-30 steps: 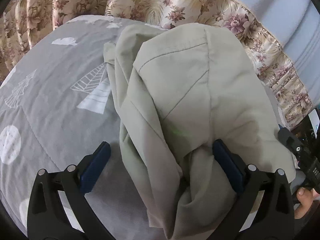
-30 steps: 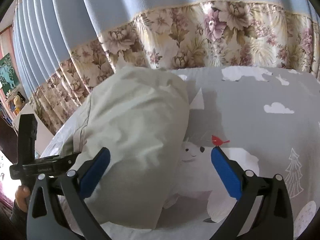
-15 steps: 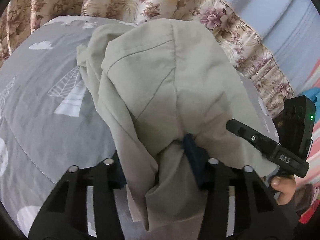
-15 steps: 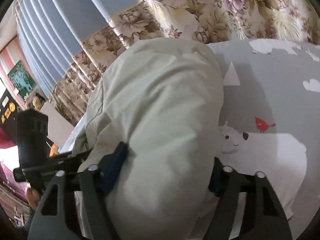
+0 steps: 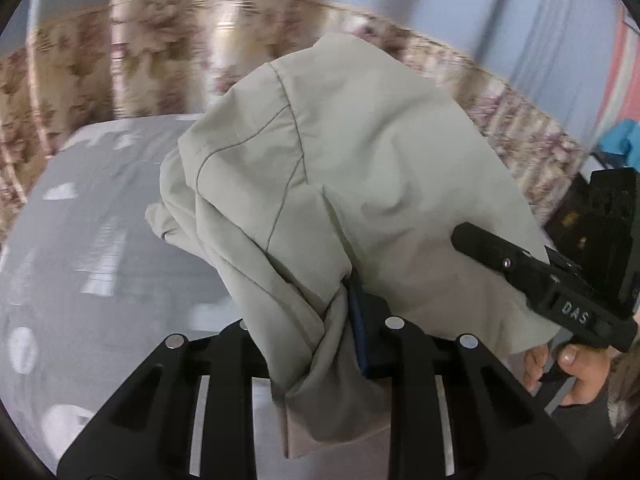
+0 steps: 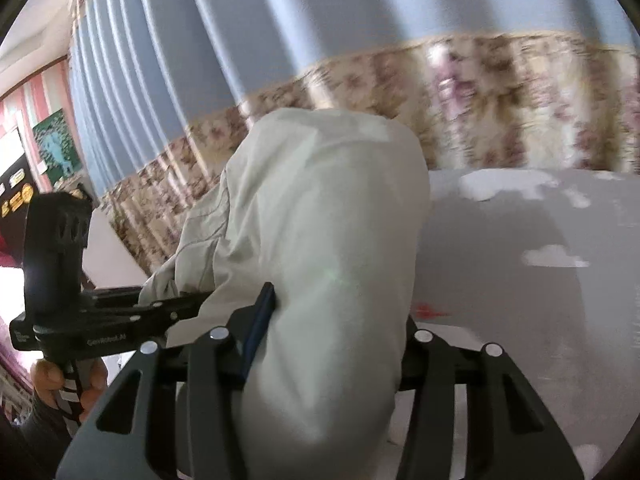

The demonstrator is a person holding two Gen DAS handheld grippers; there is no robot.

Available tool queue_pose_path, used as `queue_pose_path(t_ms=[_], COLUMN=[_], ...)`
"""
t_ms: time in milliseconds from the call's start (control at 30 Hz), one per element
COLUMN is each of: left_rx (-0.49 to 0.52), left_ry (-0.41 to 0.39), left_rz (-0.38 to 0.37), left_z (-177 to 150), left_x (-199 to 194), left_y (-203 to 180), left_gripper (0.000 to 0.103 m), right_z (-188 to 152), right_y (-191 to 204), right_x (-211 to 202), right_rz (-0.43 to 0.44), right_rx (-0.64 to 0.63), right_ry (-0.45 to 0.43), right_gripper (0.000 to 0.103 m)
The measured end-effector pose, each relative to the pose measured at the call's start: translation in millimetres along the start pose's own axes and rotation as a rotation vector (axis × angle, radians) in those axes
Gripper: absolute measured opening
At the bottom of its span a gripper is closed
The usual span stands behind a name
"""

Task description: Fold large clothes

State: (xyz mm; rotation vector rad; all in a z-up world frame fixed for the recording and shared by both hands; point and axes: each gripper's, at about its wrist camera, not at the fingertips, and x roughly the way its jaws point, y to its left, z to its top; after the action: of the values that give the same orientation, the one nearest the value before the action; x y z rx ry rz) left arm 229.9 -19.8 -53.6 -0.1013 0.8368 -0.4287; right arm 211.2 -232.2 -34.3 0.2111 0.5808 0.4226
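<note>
A large pale green garment (image 5: 360, 168) hangs bunched and raised above the grey bed cover (image 5: 100, 240). My left gripper (image 5: 316, 332) has its jaws closing on a gathered fold at the garment's near edge. One blue pad (image 5: 358, 332) presses the cloth and the other is hidden under it. In the right wrist view the same garment (image 6: 328, 240) fills the middle. My right gripper (image 6: 332, 332) is closing on a thick roll of it, with a blue pad (image 6: 260, 324) against the cloth. Each gripper shows in the other's view, the right gripper (image 5: 520, 268) and the left gripper (image 6: 100, 320).
The bed cover (image 6: 520, 280) is grey with white cloud and animal prints. A blue curtain with a floral lower band (image 6: 480, 92) hangs behind the bed. A person's hand (image 5: 568, 364) holds the right gripper's handle. Dark gear and a blue object (image 5: 624, 140) stand at the far right.
Both grippers went from wide open to closed on the garment's edge. They rose with the cloth, and both views tilted up toward the curtain.
</note>
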Motion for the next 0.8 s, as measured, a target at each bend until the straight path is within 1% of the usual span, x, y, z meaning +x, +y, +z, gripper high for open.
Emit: queue_pose_path(t_ms=[33,67,167,200,233,267,300,333,367,400,433,500,533,633,667,733,800], left_rx=[0.012,0.023,0.059,0.064,0.079,0.099,0.120,0.121,0.109,0.080,0.064,0.045,0.041,0.032,0.030,0.038,0.050], left_ry=[-0.002,0.002,0.038,0.042,0.037,0.031,0.026,0.022,0.021,0.021,0.020,0.026,0.029,0.036,0.034,0.006,-0.022], left_rz=[-0.016,-0.024,-0.033,-0.027,-0.006,0.019,0.062,0.093,0.112,0.148,0.164,0.162,0.169,0.212,0.221,0.241,0.276], left_z=[-2,-3,-10,-12,-13,-13,-15,-15,-16,-16,-18,-24,-25,-26,-26,-28,-30], left_x=[4,8,35,44,50,54,60,64,66,65,62,56,53,35,29,4,-18], left_y=[-12,-21,-50,-58,-64,-69,-72,-72,-68,-59,-52,-40,-37,-35,-35,-39,-44], left_gripper=[0.024,0.024,0.026,0.027,0.031,0.040,0.048,0.065,0.083,0.092,0.100,0.100,0.100,0.100,0.100,0.100,0.100], right_z=[-3,-5,-12,-16,-19,-22,-23,-23,-22,-22,-21,-22,-22,-18,-19,-25,-32], right_y=[-7,-20,-46,-56,-65,-72,-79,-81,-80,-76,-72,-69,-69,-70,-68,-62,-53], right_x=[-7,-14,-17,-15,-11,-9,-9,-10,-10,-14,-20,-31,-36,-50,-59,-74,-84], right_rz=[-0.016,-0.044,-0.117,-0.139,-0.146,-0.148,-0.150,-0.165,-0.195,-0.239,-0.263,-0.277,-0.300,-0.355,-0.372,-0.390,-0.440], right_rx=[-0.009,-0.017,-0.053,-0.068,-0.068,-0.059,-0.047,-0.050,-0.070,-0.115,-0.145,-0.159,-0.164,-0.128,-0.108,-0.102,-0.102], right_ry=[0.003,0.027,0.092,0.117,0.143,0.161,0.161,0.148,0.140,0.125,0.113,0.106,0.101,0.087,0.076,0.050,0.042], right_gripper=[0.047,0.047,0.047,0.047,0.048,0.049,0.051,0.058,0.070,0.075,0.082,0.084,0.087,0.101,0.101,0.101,0.101])
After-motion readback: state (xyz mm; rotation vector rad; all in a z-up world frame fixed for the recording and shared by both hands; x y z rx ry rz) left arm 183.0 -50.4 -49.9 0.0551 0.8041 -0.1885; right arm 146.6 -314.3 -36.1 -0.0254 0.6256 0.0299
